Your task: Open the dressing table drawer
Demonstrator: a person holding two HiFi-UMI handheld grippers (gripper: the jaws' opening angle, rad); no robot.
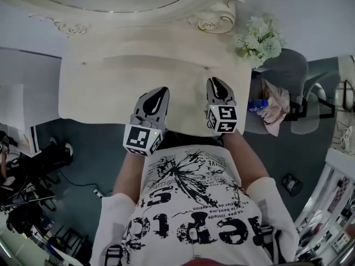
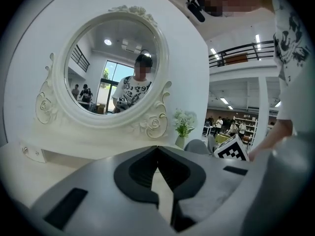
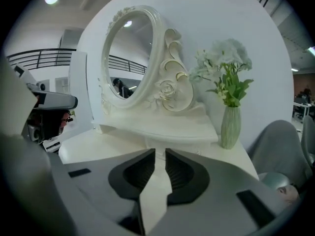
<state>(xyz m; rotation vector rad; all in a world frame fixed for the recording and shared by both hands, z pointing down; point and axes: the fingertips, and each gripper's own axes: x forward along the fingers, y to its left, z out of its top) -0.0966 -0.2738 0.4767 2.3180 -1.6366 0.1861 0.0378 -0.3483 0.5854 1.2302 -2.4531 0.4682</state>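
The cream dressing table stands in front of me, with a raised drawer section under its oval mirror. Small knobs mark the drawer fronts: a right knob and a left knob. My right gripper hovers over the tabletop just short of the right knob, and its jaws are open by a narrow gap with nothing between them. My left gripper hangs over the tabletop's middle front, shut and empty. The drawers look closed.
A vase of white flowers stands on the table's right rear corner. A grey chair with cloth and a blue bottle sits right of the table. Dark gear lies on the floor at the left.
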